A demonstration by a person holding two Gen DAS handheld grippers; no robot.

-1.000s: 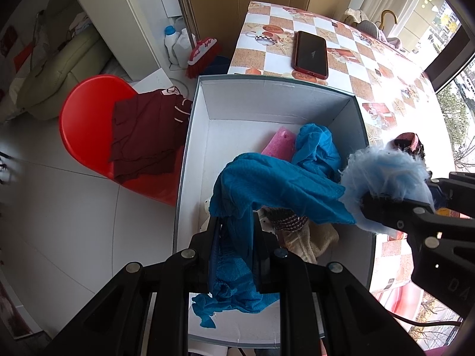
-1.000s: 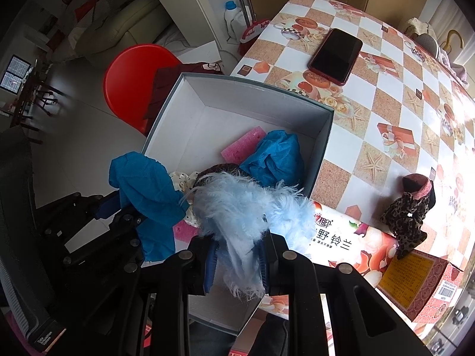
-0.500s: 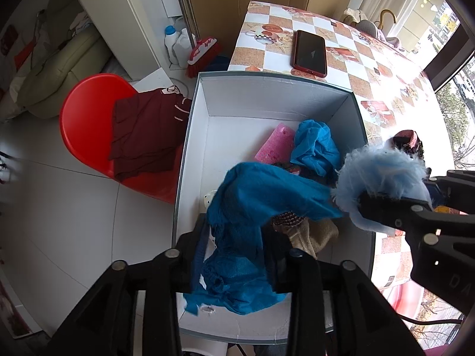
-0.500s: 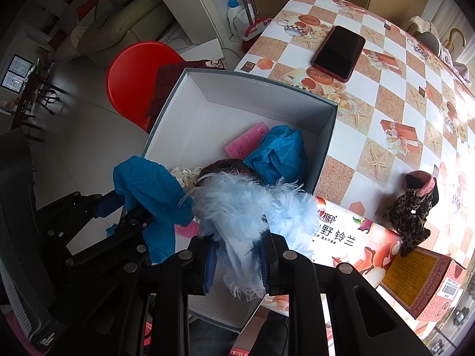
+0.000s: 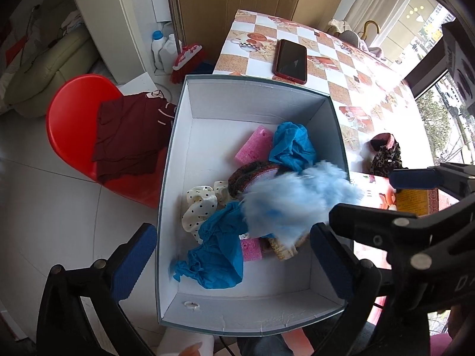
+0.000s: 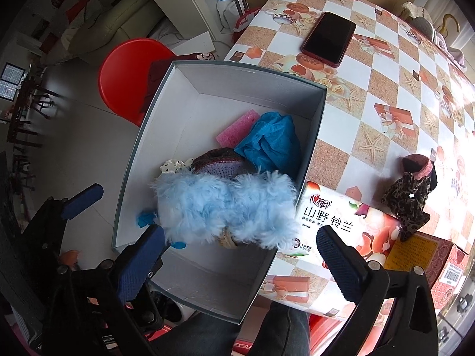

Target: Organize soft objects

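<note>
A fluffy blue piece (image 6: 225, 207) and a blue cloth (image 5: 219, 252) lie in the white box (image 5: 190, 136), lower centre of frame. Both the left gripper (image 5: 234, 264) and right gripper (image 6: 237, 264) are opening, fingers wide, holding nothing. A phone (image 5: 291, 60) lies on the surface (image 6: 386, 95), upper right.

Blue fluffy piece (image 5: 297, 201) motion-blurred; beige item (image 6: 227, 238) mostly hidden beneath.

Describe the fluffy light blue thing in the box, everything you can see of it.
The fluffy blue thing is a pale blue, feathery or furry clump, soft and shaggy, blurred in the left view. It lies in the white box on top of the pile, against the right wall. It covers part of a blue cloth and touches a dark knitted piece. Neither gripper grips it; the right gripper is opening above it.
</note>
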